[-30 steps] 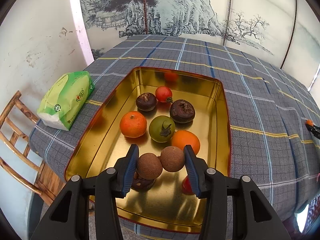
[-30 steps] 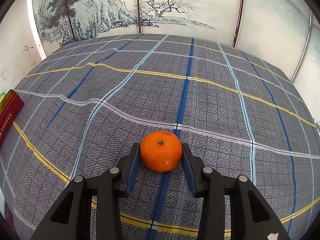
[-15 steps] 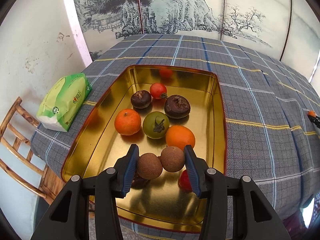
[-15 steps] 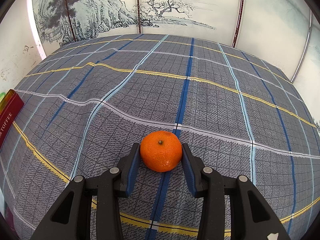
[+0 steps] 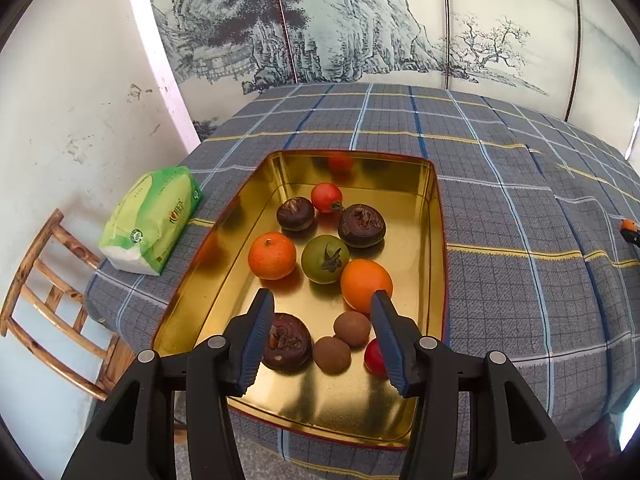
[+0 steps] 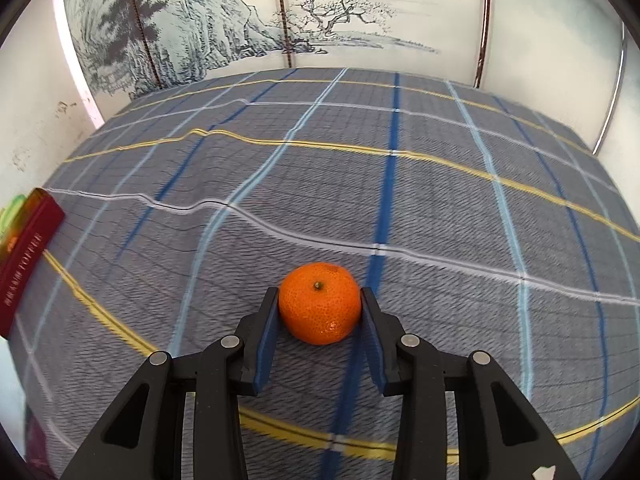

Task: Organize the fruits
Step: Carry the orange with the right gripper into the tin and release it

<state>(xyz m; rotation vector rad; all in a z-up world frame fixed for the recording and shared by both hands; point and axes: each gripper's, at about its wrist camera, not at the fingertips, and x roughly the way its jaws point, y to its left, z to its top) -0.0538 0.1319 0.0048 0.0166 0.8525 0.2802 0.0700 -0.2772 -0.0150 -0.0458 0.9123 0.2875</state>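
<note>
From the left wrist view, our left tongs (image 5: 322,334) stand open above the near end of the gold tray (image 5: 438,240); their jaws have just been opening, and the two brown round fruits (image 5: 352,329) now lie loose on the tray floor below and between the pads, touched by neither. The tray sits on the checked cloth at the left edge of the desk (image 5: 520,184), its long axis running away from us. Counting what it holds: two brown round fruits, three dark purple fruits (image 5: 362,226), two orange tangerines (image 5: 272,255), one green tomato (image 5: 325,254), and two red tomatoes (image 5: 327,197), one of them half hidden behind the right pad. A green tissue pack (image 5: 154,218) lies just beside the tray at the desk's left edge, with a wooden chair (image 5: 44,292) below it. From the right wrist view, our right tongs (image 6: 320,310) have just been closing and now grip the one tangerine (image 6: 319,302) out on the open cloth, both pads pressed to its sides. It sits straight ahead, stem up, and being round it offers no long axis to line up with. A red tin edge (image 6: 28,264) shows at the far left. We judge the right hand alone has this fruit, and its coming move is leftward toward the tray.
</note>
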